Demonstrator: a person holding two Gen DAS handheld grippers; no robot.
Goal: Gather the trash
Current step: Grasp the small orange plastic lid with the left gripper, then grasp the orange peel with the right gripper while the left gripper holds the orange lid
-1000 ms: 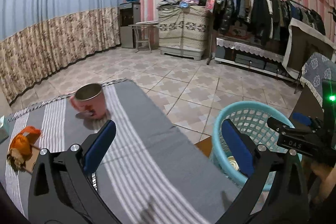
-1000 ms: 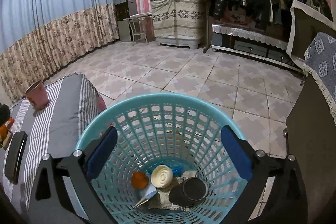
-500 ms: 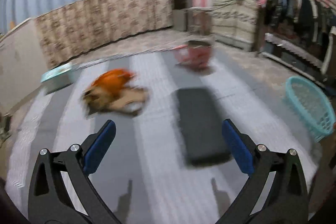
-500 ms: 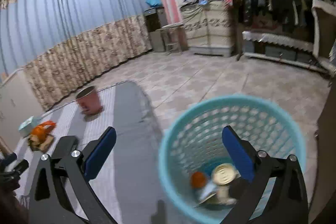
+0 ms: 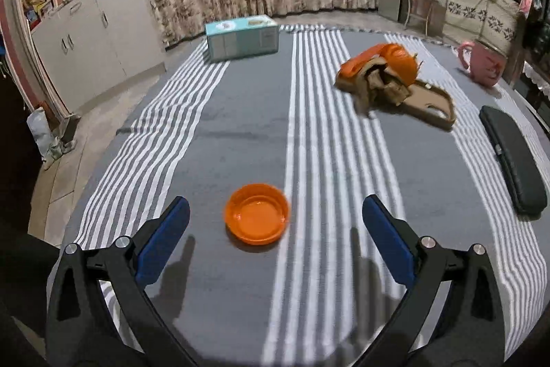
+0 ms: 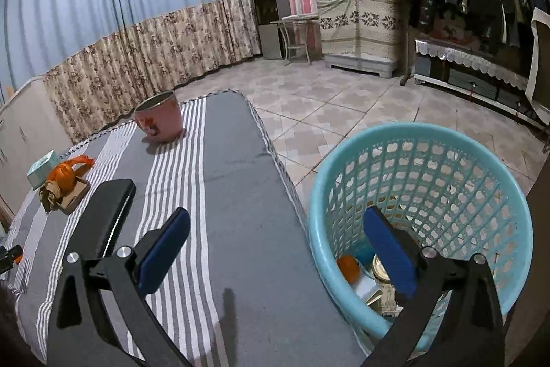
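Observation:
An orange plastic lid [image 5: 256, 213] lies on the grey striped cloth [image 5: 240, 112], just ahead of my open left gripper [image 5: 275, 229] and between its fingers' line. Farther back right sits a pile of orange peel and brown paper scraps [image 5: 388, 74] on cardboard, also seen in the right wrist view as the peel pile [image 6: 63, 183]. My right gripper [image 6: 275, 239] is open and empty, straddling the table edge and the light blue basket [image 6: 447, 157]. Inside the basket lie an orange piece [image 6: 348, 267], a can and paper.
A pink mug [image 5: 483, 64] stands at the far right of the cloth, a teal tissue box [image 5: 242, 38] at the back, a black case [image 5: 514, 157] near the right edge. The basket stands beside the table's end. Tiled floor, cabinets and a clothes rack surround.
My left gripper swung left from the basket side across the table; the orange lid now sits before it. The right gripper shifted left, so the basket moved to its right finger.

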